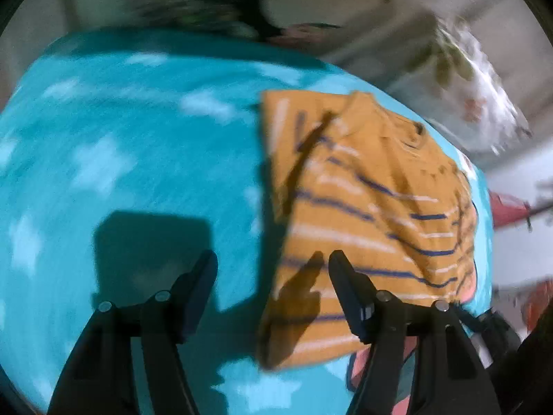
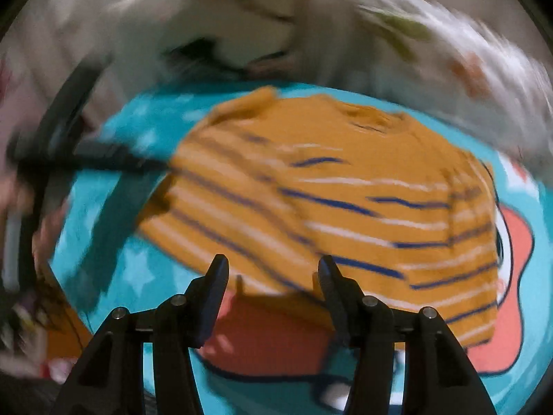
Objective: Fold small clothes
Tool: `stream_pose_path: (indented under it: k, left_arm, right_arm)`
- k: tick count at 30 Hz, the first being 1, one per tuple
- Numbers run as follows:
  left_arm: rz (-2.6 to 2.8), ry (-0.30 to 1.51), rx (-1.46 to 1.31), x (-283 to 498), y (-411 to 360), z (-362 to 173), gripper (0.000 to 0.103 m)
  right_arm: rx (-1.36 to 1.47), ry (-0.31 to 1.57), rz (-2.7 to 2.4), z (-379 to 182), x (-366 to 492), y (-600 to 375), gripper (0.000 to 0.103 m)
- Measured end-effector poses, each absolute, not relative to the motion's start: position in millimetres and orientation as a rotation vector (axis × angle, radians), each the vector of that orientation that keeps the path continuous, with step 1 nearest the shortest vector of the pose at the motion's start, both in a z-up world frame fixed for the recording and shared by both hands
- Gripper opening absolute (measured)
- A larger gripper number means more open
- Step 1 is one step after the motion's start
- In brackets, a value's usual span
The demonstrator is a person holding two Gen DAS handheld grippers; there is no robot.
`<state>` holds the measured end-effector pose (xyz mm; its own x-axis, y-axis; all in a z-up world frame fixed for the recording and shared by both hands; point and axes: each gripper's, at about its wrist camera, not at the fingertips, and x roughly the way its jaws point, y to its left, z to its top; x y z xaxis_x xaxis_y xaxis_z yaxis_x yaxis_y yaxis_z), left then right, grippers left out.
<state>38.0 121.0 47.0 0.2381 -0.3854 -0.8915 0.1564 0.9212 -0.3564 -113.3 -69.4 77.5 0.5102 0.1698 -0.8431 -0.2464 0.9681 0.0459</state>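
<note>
An orange shirt (image 1: 363, 214) with navy and white stripes lies on a turquoise star-print cloth (image 1: 121, 159), its left side folded over into a straight edge. My left gripper (image 1: 273, 259) hovers open above the shirt's lower left edge, nothing between its fingers. In the right wrist view the same shirt (image 2: 345, 200) fills the middle, collar at the far side. My right gripper (image 2: 273, 264) stands open above the shirt's near hem, holding nothing. Both views are blurred by motion. The left gripper's black body (image 2: 86, 159) shows at the left of the right wrist view.
The turquoise cloth (image 2: 145, 276) carries a coral cartoon print (image 2: 511, 276) under and beside the shirt. A white floral fabric (image 1: 466, 79) lies beyond the cloth's far right edge. Dark clutter (image 1: 207, 3) sits past the far edge.
</note>
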Motion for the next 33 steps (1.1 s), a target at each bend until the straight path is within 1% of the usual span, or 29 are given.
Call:
stream_pose_path:
  k: [5,10,15,19,26,28,29,30,31,32,33]
  left_arm:
    - [-0.552,1.31,-0.156,68.2,100.1,36.0,0.068]
    - [-0.612,1.357,-0.173,97.7,94.9,19.9,0.068]
    - [-0.668,1.362,-0.18,114.0,91.7,17.6,0.068]
    - [-0.713,1.373,-0.156,123.5,86.0,16.4,0.068]
    - [-0.763,1.389,-0.203,143.3,81.5,13.7,0.068]
    - [-0.765,1.383,-0.208,144.2,80.7,13.1,0.068]
    - [-0.762,1.378,-0.208,144.0,81.0,12.9,0.067]
    - [-0.75,1.374,-0.203,143.9,80.8,13.0,0.063]
    - [-0.733,1.372,-0.195,143.9,81.5,13.3,0.046]
    - [-0.714,1.374,-0.191,144.4,83.0,12.8,0.031]
    - [-0.707,1.383,-0.214,145.3,85.2,12.0,0.027]
  right_arm:
    - [-0.276,1.003,0.292,54.2,-122.6,9.6,0.058]
    - [-0.449,0.972,0.292,34.0,-129.6,59.8,0.058]
    - [-0.615,0.934,0.263,9.6,-133.6,92.7,0.058]
    - [-0.652,0.896,0.23,4.5,-128.5,103.3,0.058]
    - [-0.69,0.841,0.189,0.6,-114.5,119.9,0.058]
    - [-0.7,0.823,0.187,-1.8,-113.9,125.6,0.053]
    - [-0.693,0.824,0.195,-2.5,-114.0,126.5,0.044]
    - [-0.681,0.832,0.21,-2.7,-113.2,128.2,0.032]
    - [-0.673,0.843,0.22,-2.6,-112.2,130.7,0.027]
    - [-0.671,0.85,0.217,-2.0,-112.2,131.8,0.017]
    - [-0.667,0.85,0.209,0.6,-112.4,132.3,0.013]
